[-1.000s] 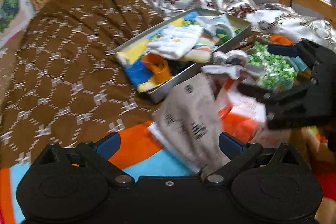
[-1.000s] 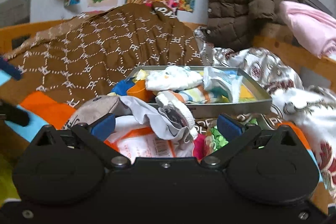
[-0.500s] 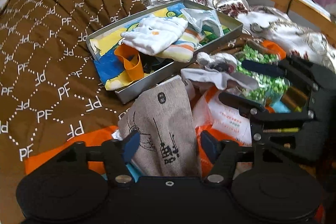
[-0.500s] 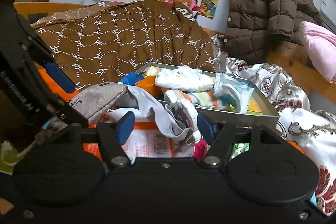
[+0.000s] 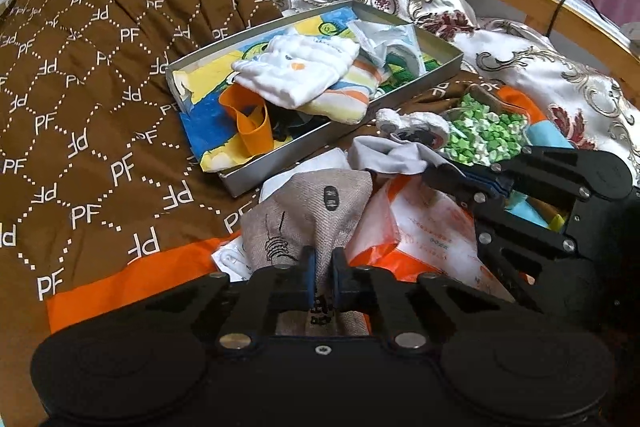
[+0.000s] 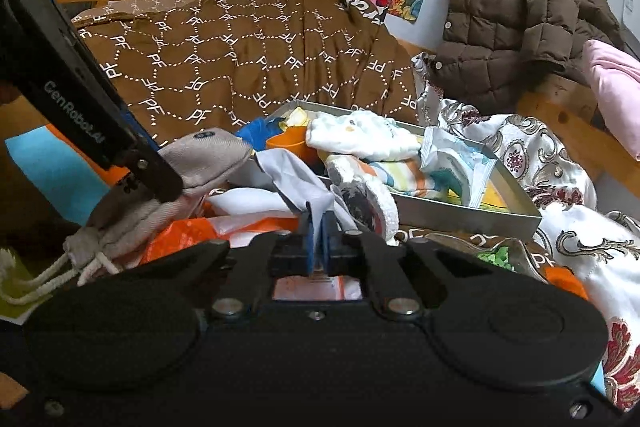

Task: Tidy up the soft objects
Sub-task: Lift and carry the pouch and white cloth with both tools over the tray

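**Both grippers clamped on cloth, tray just beyond**

The left gripper point(image 5: 322, 277) pinches the grey drawstring pouch point(image 5: 308, 215); the right gripper point(image 6: 318, 241) pinches a white cloth point(image 6: 296, 179). The pouch's long axis points at the metal tray's point(image 5: 280, 167) near edge — directly ahead on the bed. Both pairs of jaws, wide open a second ago, have just been closing onto fabric.

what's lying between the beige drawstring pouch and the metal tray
In the left wrist view, only a strip of white fabric fills the gap between the beige drawstring pouch and the metal tray; nothing else lies there.
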`<state>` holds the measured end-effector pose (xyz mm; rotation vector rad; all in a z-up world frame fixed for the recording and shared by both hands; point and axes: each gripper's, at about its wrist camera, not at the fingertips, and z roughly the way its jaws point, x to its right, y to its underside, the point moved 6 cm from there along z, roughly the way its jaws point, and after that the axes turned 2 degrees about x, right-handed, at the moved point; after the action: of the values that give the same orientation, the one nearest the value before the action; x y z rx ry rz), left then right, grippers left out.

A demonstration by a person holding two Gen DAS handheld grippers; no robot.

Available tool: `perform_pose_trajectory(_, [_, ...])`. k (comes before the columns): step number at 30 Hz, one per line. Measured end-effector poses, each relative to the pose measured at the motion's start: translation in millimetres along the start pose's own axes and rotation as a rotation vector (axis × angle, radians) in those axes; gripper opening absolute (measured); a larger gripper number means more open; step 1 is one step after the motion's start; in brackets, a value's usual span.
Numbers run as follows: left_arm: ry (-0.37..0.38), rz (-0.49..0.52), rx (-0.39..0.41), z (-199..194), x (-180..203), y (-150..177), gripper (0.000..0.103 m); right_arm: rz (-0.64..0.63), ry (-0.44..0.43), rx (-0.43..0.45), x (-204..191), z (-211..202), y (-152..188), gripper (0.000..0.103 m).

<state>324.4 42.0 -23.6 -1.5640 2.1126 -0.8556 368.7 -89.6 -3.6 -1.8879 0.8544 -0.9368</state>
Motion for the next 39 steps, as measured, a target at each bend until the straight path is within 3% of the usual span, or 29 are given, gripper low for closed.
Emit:
perform_pose_trajectory(5, [0.006,-0.031,0.043,-23,-2,-4,0.007,-0.020,-0.022,0.045,-1,-10,-7,0.000])
perform_pose_trajectory(13, [-0.003,-0.118,0.186,-65,-21,-22,0.007,-0.003,-0.065,0.131,-2,-32,-34,0.000])
perform_pose_trajectory(22, [-0.007,-0.154,0.419,-79,-42,-88,0.007,0.008,-0.022,0.220,18,-45,-72,0.000])
perform_pose_trajectory(29, [0.019,-0.193,0.559,-56,-54,-145,0.007,-0.014,0.024,0.244,45,-17,-111,0.000])
perform_pose_trajectory(33, [0.017,-0.220,0.574,-26,-63,-165,0.007,-0.013,0.039,0.228,67,18,-135,0.000])
perform_pose_trajectory(39, [-0.009,-0.236,0.541,30,-73,-184,0.007,0.084,0.041,0.155,92,67,-141,0.000])
